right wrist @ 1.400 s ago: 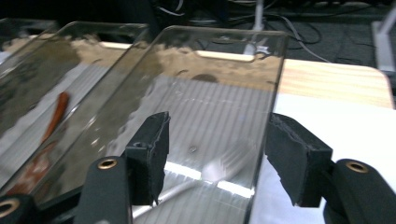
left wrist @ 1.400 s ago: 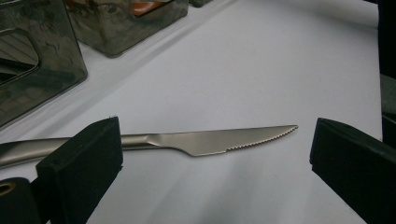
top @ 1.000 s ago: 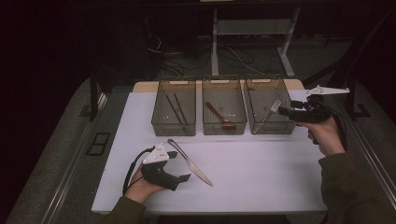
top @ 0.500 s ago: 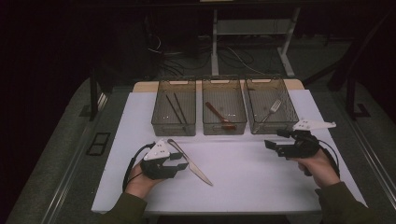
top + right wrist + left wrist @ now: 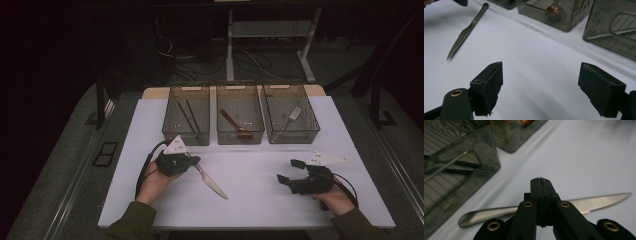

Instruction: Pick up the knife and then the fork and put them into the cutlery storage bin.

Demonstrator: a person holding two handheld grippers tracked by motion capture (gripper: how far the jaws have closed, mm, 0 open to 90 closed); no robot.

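Observation:
A steel knife (image 5: 215, 184) lies flat on the white table, handle toward the bins. My left gripper (image 5: 196, 161) rests over its handle end. In the left gripper view the pads (image 5: 541, 181) are pressed together, having just closed. The knife (image 5: 599, 201) runs crosswise behind the jaws, and nothing shows between the pads. My right gripper (image 5: 288, 170) hovers low over the table's right front. Its jaws have just been opening and stand wide (image 5: 542, 87) with only bare table between them. It faces the knife (image 5: 465, 32) from afar.
Three clear bins stand in a row at the back of the white table (image 5: 260, 200). The left bin (image 5: 185, 139) holds chopsticks, the middle bin (image 5: 240, 137) a brown spoon, the right bin (image 5: 295, 136) a fork. Open surface lies between the two hands.
My left gripper slid right onto the knife's handle end and its jaws closed. My right gripper came down from beside the right bin to the table's right front.

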